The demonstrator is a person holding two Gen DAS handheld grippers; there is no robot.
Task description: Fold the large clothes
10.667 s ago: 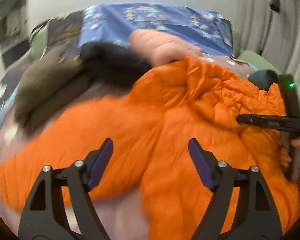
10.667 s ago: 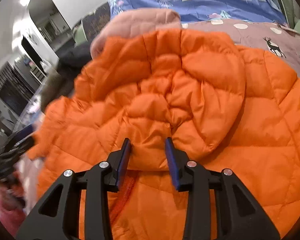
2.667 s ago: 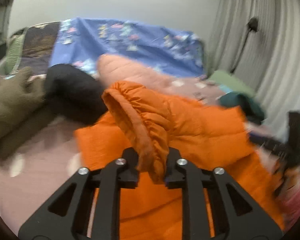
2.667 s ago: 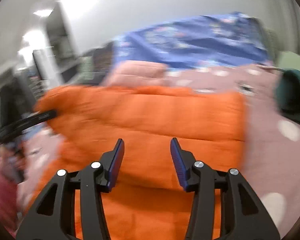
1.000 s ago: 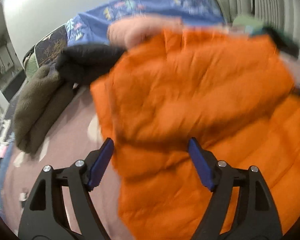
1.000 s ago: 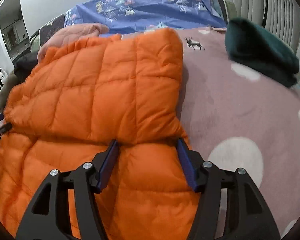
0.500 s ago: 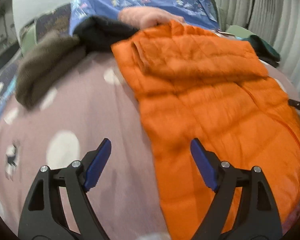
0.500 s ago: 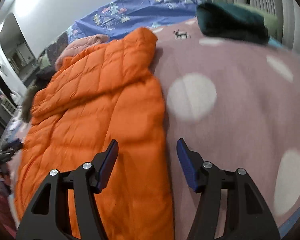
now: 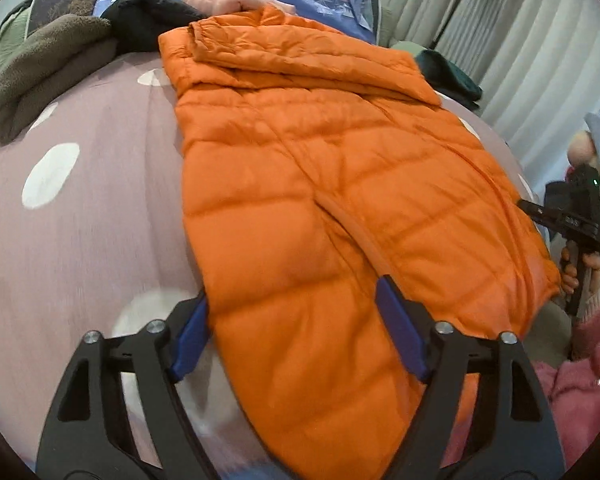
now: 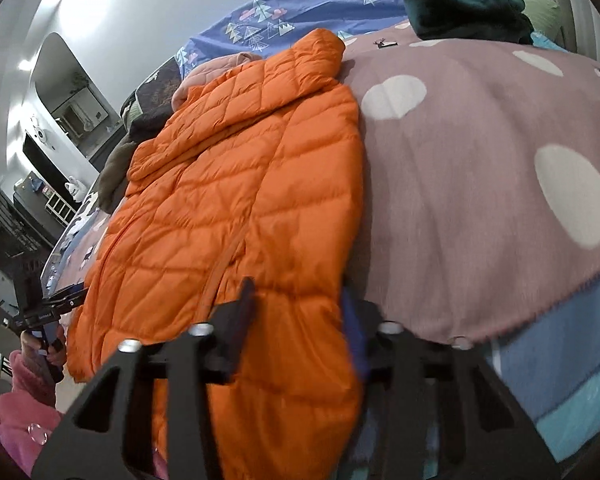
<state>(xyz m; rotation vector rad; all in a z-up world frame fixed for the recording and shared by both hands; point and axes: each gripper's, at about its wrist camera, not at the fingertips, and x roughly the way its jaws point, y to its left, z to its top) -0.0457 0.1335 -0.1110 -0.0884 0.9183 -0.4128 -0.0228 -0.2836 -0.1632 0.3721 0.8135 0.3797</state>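
Both hand-held grippers dropped to the orange jacket's hem.

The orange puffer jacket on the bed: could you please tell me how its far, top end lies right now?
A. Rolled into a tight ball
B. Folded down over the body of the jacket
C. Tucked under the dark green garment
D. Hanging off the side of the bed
B: in the left wrist view the top part of the orange puffer jacket lies doubled over its body as a flat flap, on the dotted pink blanket.
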